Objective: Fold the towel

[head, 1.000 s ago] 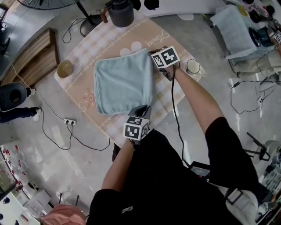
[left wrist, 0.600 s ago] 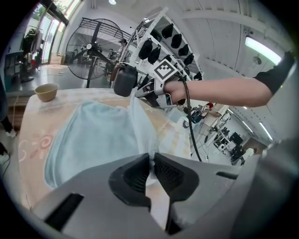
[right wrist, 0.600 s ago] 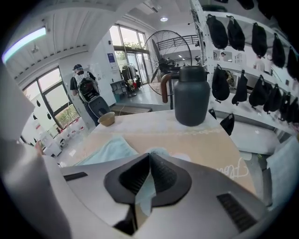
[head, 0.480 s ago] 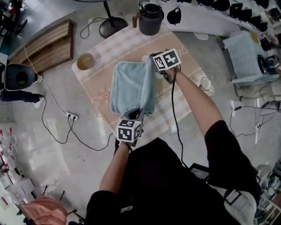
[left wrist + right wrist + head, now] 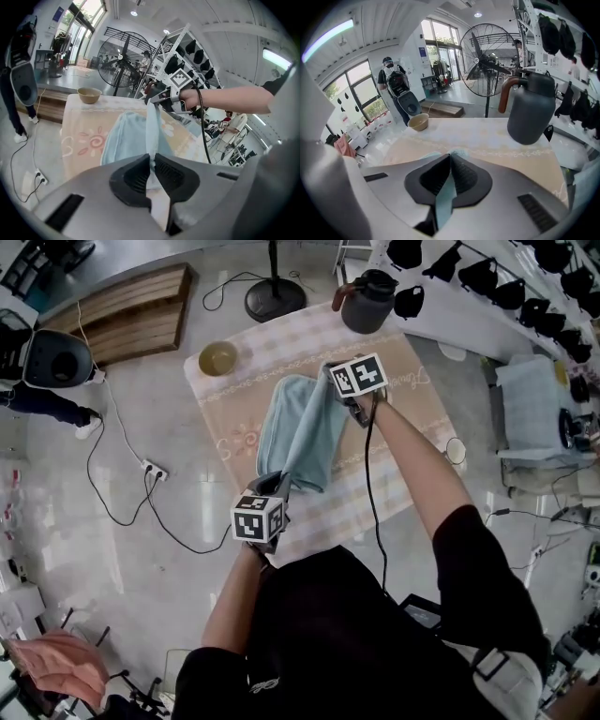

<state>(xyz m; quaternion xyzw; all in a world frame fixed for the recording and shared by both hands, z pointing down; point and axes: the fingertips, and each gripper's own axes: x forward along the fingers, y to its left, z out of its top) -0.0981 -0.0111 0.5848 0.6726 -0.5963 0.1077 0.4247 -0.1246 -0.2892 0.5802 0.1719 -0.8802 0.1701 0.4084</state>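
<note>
- Tablecloth (image 5: 394, 427): one cursive word (image 5: 415, 379) printed by the edge near the R tool (image 5: 328, 382). Too small and slanted to read in head view.
- R tool's marker cube (image 5: 356, 376): b/w square code patterns only, no letters or nos.
- L tool (image 5: 280, 484), marker cube (image 5: 255, 518): same kind of b/w code squares, no text.
- Blue wall sign (image 5: 423, 51) by the doorway, R gripper view: print too small to read.
- Blue sign (image 5: 58, 14) up by the windows, L gripper view: unreadable.
- No brand or number legible elsewhere.
</note>
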